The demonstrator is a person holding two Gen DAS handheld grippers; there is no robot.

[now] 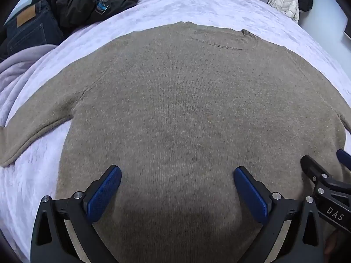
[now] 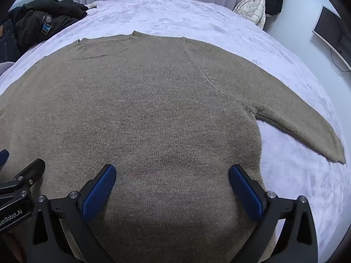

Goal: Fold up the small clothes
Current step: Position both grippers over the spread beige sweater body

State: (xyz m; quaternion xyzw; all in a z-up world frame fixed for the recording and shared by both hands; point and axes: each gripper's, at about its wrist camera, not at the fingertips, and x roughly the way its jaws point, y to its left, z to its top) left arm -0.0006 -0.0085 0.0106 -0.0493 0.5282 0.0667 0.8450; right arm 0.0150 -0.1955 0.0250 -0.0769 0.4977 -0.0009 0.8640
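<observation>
A tan knit sweater (image 1: 175,109) lies flat on a bed, neckline at the far end, both sleeves spread out. It also fills the right wrist view (image 2: 153,114). Its left sleeve (image 1: 33,135) runs off to the left and its right sleeve (image 2: 307,131) off to the right. My left gripper (image 1: 177,175) is open, just above the sweater's lower body near the hem. My right gripper (image 2: 172,173) is open too, above the lower body to the right of the left one. Each gripper shows at the edge of the other's view (image 1: 324,179) (image 2: 19,182).
The bed has a pale lilac fleece cover (image 2: 197,17). Dark jackets (image 1: 87,2) and jeans (image 1: 28,26) are piled at the far left. A white puffer jacket (image 2: 252,8) hangs at the far right. A monitor (image 2: 329,32) stands on the right.
</observation>
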